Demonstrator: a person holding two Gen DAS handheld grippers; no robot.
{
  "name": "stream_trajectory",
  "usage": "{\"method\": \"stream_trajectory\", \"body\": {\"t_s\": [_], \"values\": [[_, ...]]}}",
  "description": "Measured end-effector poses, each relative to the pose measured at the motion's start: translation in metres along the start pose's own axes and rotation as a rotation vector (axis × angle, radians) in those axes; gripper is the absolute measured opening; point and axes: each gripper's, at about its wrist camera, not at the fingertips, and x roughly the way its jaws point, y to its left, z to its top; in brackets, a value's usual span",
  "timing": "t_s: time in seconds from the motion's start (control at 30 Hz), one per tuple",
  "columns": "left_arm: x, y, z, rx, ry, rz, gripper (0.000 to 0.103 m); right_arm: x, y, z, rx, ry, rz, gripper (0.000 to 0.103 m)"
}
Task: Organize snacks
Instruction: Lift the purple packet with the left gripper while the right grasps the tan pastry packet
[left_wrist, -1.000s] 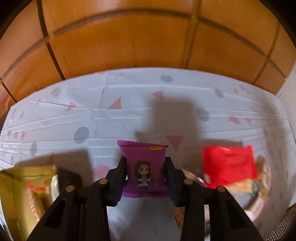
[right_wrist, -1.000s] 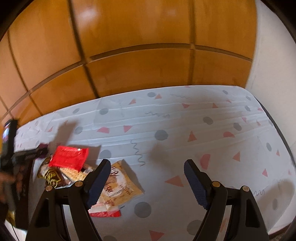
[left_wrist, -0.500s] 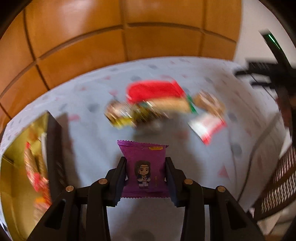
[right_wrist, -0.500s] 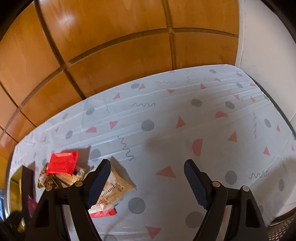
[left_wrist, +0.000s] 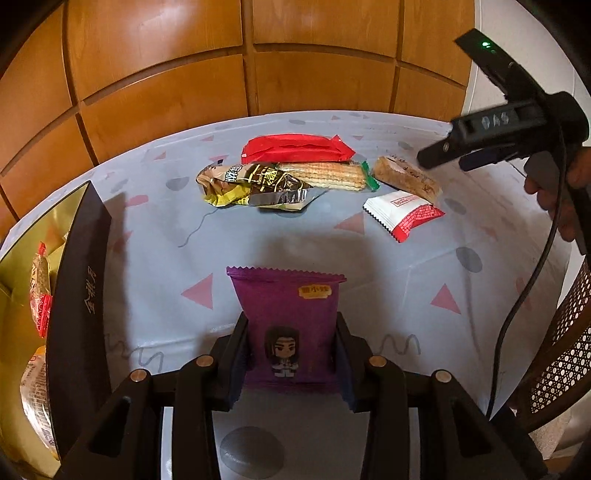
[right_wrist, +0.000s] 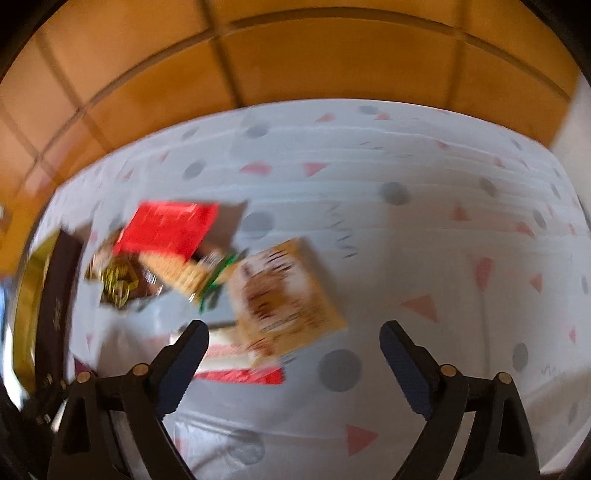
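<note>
My left gripper (left_wrist: 291, 354) is shut on a purple snack packet (left_wrist: 290, 317) with a cartoon figure, held upright above the table. Beyond it lie a red packet (left_wrist: 295, 148), a dark gold packet (left_wrist: 255, 184), a wafer bar (left_wrist: 325, 175), a brown bar (left_wrist: 406, 179) and a white-and-red packet (left_wrist: 404, 214). A black box with gold lining (left_wrist: 79, 295) at the left holds several snacks. My right gripper (right_wrist: 293, 343) is open and empty, just short of the brown packet (right_wrist: 284, 295) and the white-and-red packet (right_wrist: 240, 365); it also shows at the right of the left wrist view (left_wrist: 480, 147).
The table wears a pale cloth (left_wrist: 369, 280) with triangles and dots. Wooden panels (left_wrist: 184, 74) stand behind the table. A cane chair (left_wrist: 561, 350) is at the right edge. The right wrist view is blurred by motion.
My left gripper has swung and pulled back with the purple packet, so the snack pile and box now lie ahead. My right gripper has moved toward the pile.
</note>
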Motion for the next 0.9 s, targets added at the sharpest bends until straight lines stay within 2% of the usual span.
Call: {"method": "stream_trajectory", "body": {"t_s": [0.1, 0.5, 0.53, 0.57, 0.6, 0.73, 0.9], "values": [[-0.002, 0.000, -0.003, 0.000, -0.009, -0.004, 0.041, 0.008, 0.015, 0.000, -0.090, 0.016, -0.038, 0.094], [-0.001, 0.003, -0.004, -0.011, -0.024, -0.021, 0.043, 0.054, 0.016, 0.033, -0.169, 0.082, -0.107, 0.095], [-0.001, 0.003, -0.004, -0.012, -0.026, -0.020, 0.043, 0.056, 0.015, 0.033, -0.176, 0.078, -0.114, 0.090], [-0.001, 0.003, -0.004, -0.011, -0.026, -0.020, 0.043, 0.061, 0.016, 0.035, -0.183, 0.079, -0.116, 0.067], [-0.001, 0.002, -0.004, -0.012, -0.026, -0.019, 0.043, 0.062, 0.016, 0.035, -0.185, 0.089, -0.100, 0.061], [-0.001, 0.002, -0.004, -0.016, -0.028, -0.019, 0.043, 0.050, 0.017, 0.031, -0.218, 0.055, -0.171, 0.060], [-0.001, 0.002, -0.004, -0.021, -0.033, -0.019, 0.043, 0.025, -0.001, 0.019, -0.128, 0.049, -0.204, 0.061]]}}
